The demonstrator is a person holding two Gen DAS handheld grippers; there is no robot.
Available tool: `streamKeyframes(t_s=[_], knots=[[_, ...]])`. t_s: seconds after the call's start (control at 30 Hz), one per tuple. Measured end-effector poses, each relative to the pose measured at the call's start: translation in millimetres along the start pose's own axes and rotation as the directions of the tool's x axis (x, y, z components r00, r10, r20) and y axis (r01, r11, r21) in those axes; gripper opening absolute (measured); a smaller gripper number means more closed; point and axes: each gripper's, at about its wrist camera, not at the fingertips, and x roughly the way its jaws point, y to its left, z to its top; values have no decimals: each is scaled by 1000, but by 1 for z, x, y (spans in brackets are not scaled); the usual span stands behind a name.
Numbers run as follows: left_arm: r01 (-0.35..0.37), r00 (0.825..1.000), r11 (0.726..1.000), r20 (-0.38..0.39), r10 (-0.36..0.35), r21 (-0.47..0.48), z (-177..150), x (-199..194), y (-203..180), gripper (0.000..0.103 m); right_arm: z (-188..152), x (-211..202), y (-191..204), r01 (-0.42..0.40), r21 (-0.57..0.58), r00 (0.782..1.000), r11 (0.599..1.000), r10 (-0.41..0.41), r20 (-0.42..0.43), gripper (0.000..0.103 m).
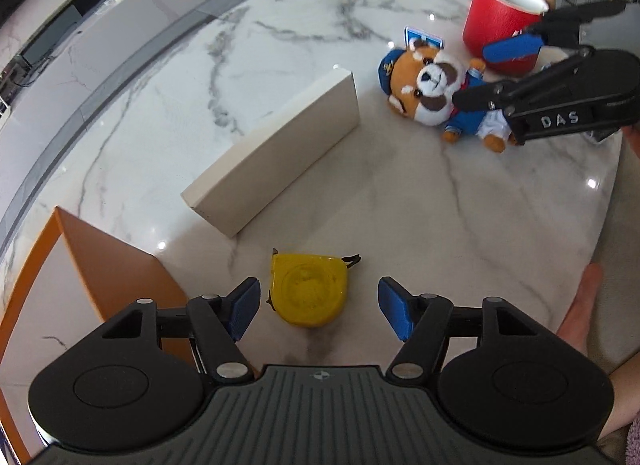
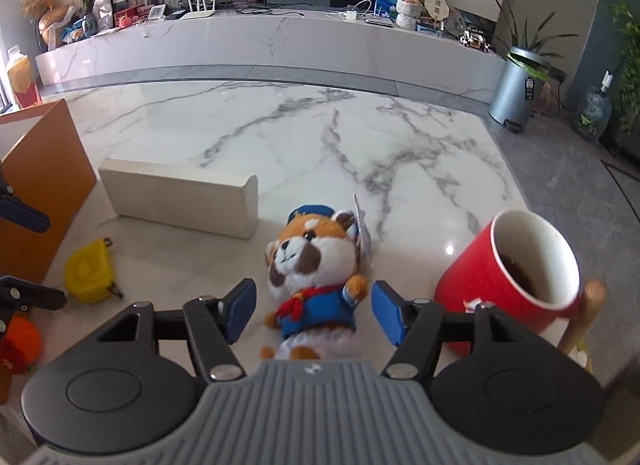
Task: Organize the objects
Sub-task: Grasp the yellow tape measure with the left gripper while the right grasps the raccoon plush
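A yellow tape measure (image 1: 307,289) lies on the marble table between the open fingers of my left gripper (image 1: 318,307); it also shows in the right wrist view (image 2: 89,277). A plush red panda in a blue uniform (image 2: 316,285) lies on its back between the open fingers of my right gripper (image 2: 314,311). In the left wrist view the plush (image 1: 436,93) lies at the far right with the right gripper (image 1: 484,77) over it. Neither gripper holds anything.
A cream rectangular box (image 1: 276,153) lies mid-table. An orange box (image 1: 44,265) stands at the left, also in the right wrist view (image 2: 44,185). A red mug (image 2: 516,273) stands right of the plush. An orange object (image 2: 20,345) sits at the lower left.
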Motion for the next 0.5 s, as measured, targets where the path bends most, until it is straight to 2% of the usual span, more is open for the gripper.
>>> streamKeyframes(t_s=[0.3,0.33,0.43,0.5], knots=[[13,996,1000,-91,-14,-12,12,27,10,77,-11,32,-17,-62,64,997,996,65,-47,67],[7,994,1000,-106,-8,-12,13,30,10,77,-13,33,-18,-71,70,996,995,74,-49,64],[-20,986,1000,-167,19,-6,17,40,8,76,-16,37,-16,-114,86,989,990,121,-81,48],[-20,982,1000,-189,20,-1,19,44,7,75,-17,33,-12,-129,68,986,989,135,-102,43]])
